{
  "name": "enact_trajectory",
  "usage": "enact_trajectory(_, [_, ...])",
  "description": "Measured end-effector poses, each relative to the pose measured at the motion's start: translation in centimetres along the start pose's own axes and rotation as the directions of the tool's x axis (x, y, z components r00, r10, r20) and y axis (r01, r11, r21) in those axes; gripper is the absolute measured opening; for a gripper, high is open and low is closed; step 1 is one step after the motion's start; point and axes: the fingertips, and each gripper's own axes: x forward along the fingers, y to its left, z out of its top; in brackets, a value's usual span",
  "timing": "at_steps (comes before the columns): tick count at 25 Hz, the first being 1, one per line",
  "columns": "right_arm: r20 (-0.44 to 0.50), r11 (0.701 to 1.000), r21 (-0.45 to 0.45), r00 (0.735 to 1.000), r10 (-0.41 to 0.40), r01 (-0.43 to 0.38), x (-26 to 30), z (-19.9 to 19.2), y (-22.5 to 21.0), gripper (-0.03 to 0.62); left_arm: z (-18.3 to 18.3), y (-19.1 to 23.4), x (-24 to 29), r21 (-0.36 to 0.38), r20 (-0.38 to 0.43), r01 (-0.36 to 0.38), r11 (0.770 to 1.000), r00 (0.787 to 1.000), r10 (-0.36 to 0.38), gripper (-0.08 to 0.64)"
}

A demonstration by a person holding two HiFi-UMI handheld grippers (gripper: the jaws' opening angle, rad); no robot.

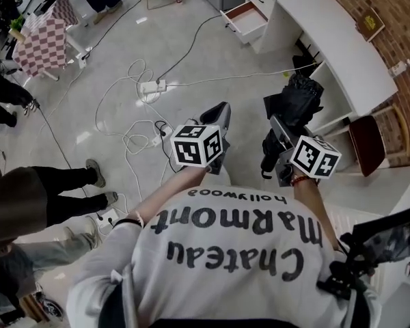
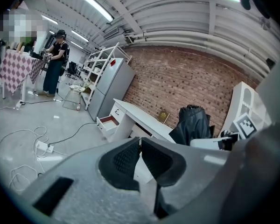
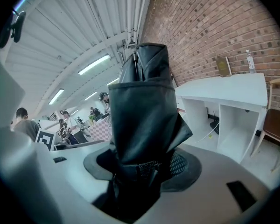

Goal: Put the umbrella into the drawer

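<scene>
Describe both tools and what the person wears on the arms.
Both the left tool and right tool are pale grey plastic with broad rounded jaws lined by black dotted pads. Each carries a white cube printed with black square markers. The shirt is light grey, short-sleeved, with black lettering; a red band circles the right wrist.

The head view looks steeply down from above at the floor (image 1: 191,53) and the white worktop (image 1: 307,19). Both gripper views sit close behind their jaws, facing roughly level toward that worktop. The head and left gripper views share the open drawer (image 1: 249,17).
</scene>
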Motion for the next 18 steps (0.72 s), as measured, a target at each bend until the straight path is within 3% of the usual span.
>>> enact_trajectory(9, [0.015, 0.999, 0.032, 0.999, -0.034, 0.034, 9.3, 5.8, -0.1, 0.241, 7.3, 6.7, 6.9, 0.008, -0.025, 0.028, 1.0, 0.999, -0.028, 0.028])
enact_trajectory(18, [0.08, 0.996, 0.075, 0.995, -0.059, 0.053, 18.5, 13.9, 0.0, 0.241, 16.0, 12.4, 13.7, 0.046, -0.042, 0.082, 0.996, 0.996, -0.08, 0.028])
